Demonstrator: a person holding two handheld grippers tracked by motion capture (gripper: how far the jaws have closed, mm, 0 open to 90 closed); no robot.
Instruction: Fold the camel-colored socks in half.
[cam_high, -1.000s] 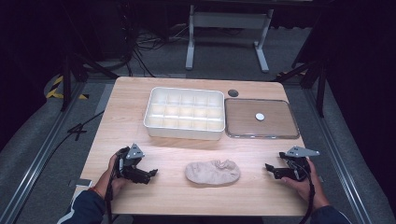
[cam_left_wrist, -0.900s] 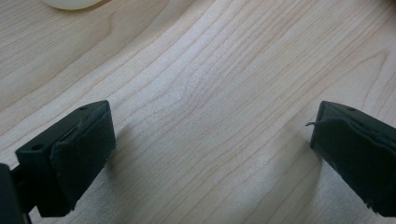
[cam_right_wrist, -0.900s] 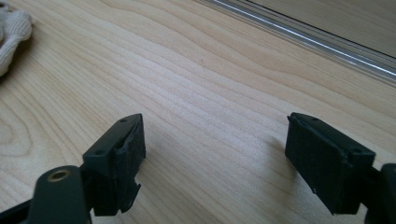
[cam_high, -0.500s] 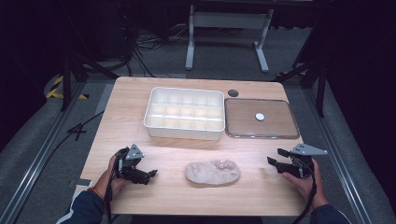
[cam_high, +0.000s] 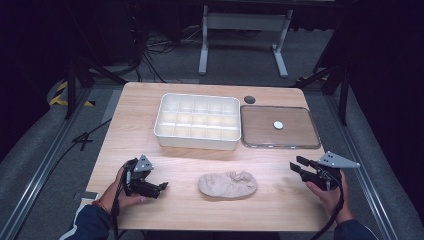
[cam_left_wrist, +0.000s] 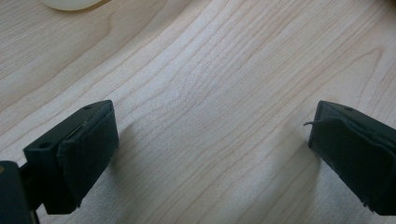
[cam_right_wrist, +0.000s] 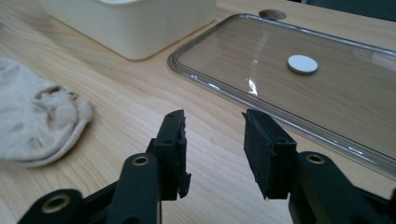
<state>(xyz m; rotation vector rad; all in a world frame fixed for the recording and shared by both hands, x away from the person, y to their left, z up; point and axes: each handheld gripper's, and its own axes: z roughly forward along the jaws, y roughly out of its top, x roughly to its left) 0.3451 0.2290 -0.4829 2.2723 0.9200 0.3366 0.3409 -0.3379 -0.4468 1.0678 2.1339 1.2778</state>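
1. The desk (cam_high: 150, 130) is pale wood with a clear grain, standing over a grey floor.
2. A white tray (cam_high: 197, 121) divided into many small square compartments sits at the desk's far middle; its outer wall shows in the right gripper view too.
3. Just to its right lies a clear flat lid (cam_high: 280, 127) with a raised rim and a small white disc (cam_high: 278, 125) on it; a dark round hole (cam_high: 249, 99) in the desk is just beyond its near-left corner.
4. The sock (cam_high: 228, 184), beige and crumpled into a low oval heap with a wrinkled opening at its right end, lies flat on the near middle of the desk, between the two grippers and touching neither. Nothing lies between it and either gripper.
5. The right gripper (cam_high: 302, 167), held in a hand at the near right, points left toward the sock but is well apart from it; its jaws have just been closing and now stand partly apart with nothing between them.
6. The left gripper (cam_high: 161, 187), held low at the near left, points toward the sock; its jaws are spread wide over bare wood, holding nothing.
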